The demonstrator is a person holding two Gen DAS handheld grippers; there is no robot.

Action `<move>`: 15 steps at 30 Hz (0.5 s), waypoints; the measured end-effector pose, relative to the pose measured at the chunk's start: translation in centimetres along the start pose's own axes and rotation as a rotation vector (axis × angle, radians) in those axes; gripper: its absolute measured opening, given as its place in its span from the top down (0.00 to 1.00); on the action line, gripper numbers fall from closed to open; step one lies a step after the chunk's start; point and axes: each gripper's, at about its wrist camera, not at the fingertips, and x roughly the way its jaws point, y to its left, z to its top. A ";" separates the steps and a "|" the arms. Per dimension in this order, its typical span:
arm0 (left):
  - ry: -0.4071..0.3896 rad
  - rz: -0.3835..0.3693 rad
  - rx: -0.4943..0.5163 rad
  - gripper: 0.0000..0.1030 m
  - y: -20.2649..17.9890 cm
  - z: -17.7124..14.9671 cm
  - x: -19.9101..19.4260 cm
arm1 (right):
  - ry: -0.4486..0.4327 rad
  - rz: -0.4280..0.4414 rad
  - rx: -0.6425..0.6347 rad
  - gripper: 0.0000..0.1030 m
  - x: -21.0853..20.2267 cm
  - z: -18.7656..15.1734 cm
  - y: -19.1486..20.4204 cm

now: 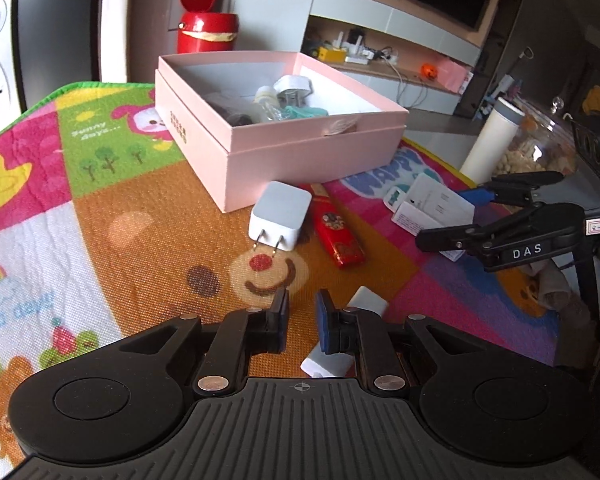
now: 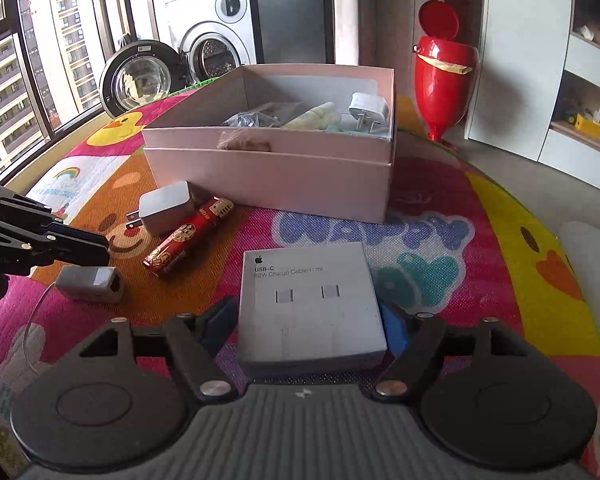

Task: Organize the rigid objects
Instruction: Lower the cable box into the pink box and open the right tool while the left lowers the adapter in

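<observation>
With the right gripper (image 2: 310, 320) straddling the cable box (image 2: 308, 304) on the mat (image 2: 480, 240), jaws wide, not clearly clamping, and the left gripper (image 1: 302, 314) nearly closed and empty, a loose squeeze could drop the box short of the pink box (image 2: 268, 168).

The quilted cloth mat (image 2: 480, 240) looked matt, the pink cardboard box (image 2: 276, 184) smooth, the red bin (image 2: 440, 64) glossy plastic, the plug prongs (image 1: 266, 242) metal.
</observation>
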 end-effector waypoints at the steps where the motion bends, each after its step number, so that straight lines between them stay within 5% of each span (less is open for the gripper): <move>1: -0.012 -0.003 0.000 0.84 -0.3 -0.1 -0.4 | -0.003 -0.005 -0.005 0.23 0.0 -0.1 0.2; 6: -0.053 0.013 0.078 0.83 -3.0 -0.7 -3.3 | -0.038 -0.023 -0.026 0.18 0.1 -0.6 0.8; 11: -0.011 0.210 0.272 0.82 -6.6 -1.6 -2.8 | -0.038 -0.024 -0.019 0.16 0.3 -0.5 0.8; 15: 0.020 0.157 0.310 0.76 -7.3 -1.9 -1.9 | -0.038 -0.021 -0.016 0.16 0.2 -0.5 0.8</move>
